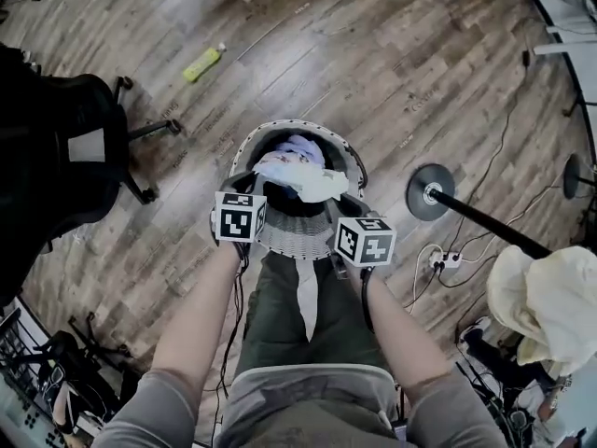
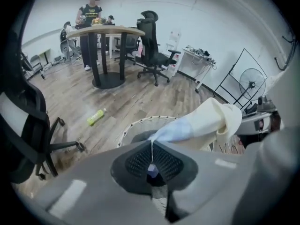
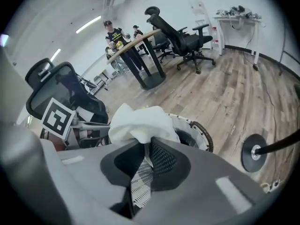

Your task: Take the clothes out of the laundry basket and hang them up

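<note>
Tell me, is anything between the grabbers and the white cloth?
No, nothing visible. The left gripper and the right gripper are both shut on the white cloth, holding it above the laundry basket.

Head view steeply down, gripper views close along jaws — sharing basket [image 1: 294, 239].

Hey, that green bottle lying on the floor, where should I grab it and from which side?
Probably mid-body, coming straight down, jaws across its narrow width: the green bottle lies on its side on the floor, with open boards around it.
</note>
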Motion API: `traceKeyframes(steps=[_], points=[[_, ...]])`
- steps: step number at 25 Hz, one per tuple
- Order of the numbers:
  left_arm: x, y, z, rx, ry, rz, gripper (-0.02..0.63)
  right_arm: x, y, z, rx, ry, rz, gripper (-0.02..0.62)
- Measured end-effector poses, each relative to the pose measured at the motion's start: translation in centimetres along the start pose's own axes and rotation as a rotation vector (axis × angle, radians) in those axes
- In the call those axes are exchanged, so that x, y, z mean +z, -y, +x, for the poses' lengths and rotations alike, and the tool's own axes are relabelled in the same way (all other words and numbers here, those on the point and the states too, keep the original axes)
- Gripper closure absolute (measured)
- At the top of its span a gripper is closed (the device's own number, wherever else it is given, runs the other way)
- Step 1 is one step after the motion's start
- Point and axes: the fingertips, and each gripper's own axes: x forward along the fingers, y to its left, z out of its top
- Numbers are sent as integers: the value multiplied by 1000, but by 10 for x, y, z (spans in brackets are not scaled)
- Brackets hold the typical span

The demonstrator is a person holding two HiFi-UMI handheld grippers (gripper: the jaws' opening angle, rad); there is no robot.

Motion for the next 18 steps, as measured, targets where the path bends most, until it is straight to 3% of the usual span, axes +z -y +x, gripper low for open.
traceKeyframes(steps=[6, 13, 18], points=[[33, 22, -79, -4, 54, 131, 601, 40, -44, -75, 41, 84, -41, 537], [76, 51, -175, -26, 149, 163, 601, 82, -100, -173, 128, 174, -151, 537], [108, 77, -232, -55, 223, 192, 601, 109, -125, -236, 165, 277, -159, 537]])
